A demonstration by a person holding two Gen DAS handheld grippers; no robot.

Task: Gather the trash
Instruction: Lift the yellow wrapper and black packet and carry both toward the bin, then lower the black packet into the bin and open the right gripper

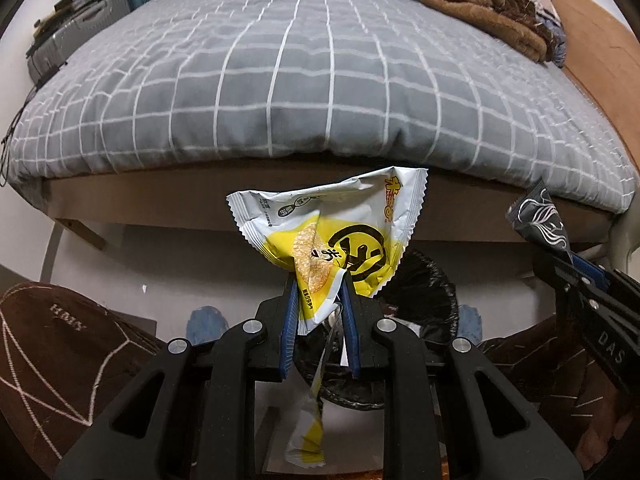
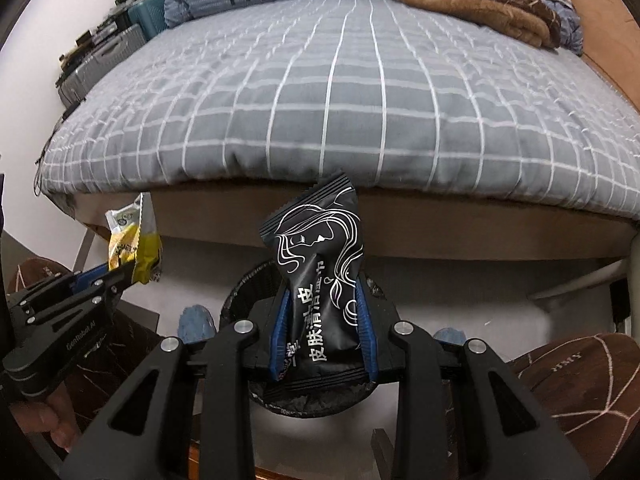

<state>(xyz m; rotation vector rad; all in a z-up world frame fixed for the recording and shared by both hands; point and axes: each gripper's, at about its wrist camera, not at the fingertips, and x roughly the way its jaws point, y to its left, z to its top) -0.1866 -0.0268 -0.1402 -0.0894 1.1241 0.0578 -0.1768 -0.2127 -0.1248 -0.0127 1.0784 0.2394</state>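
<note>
Hanging over the black-lined trash bin (image 2: 304, 400) on the pale floor before the bed frame (image 1: 160, 204), both tongs sit close side by side. The left tongs (image 1: 319, 280) clench a crumpled yellow-and-white snack wrapper (image 1: 332, 232); the right tongs (image 2: 322, 292) clench a black wet-wipe packet (image 2: 320, 264) with white line art, upright above the bin.

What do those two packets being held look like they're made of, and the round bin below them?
Yellow-and-white packet: thin plastic film, slightly glossy; it creases sharply and has zigzag-cut edges. Black packet: probably matte plastic or foil laminate; crimped end seal, printed white line art. Bin: lined with crinkly, shiny black plastic, likely a bag; the bin's own material is hidden.
</note>
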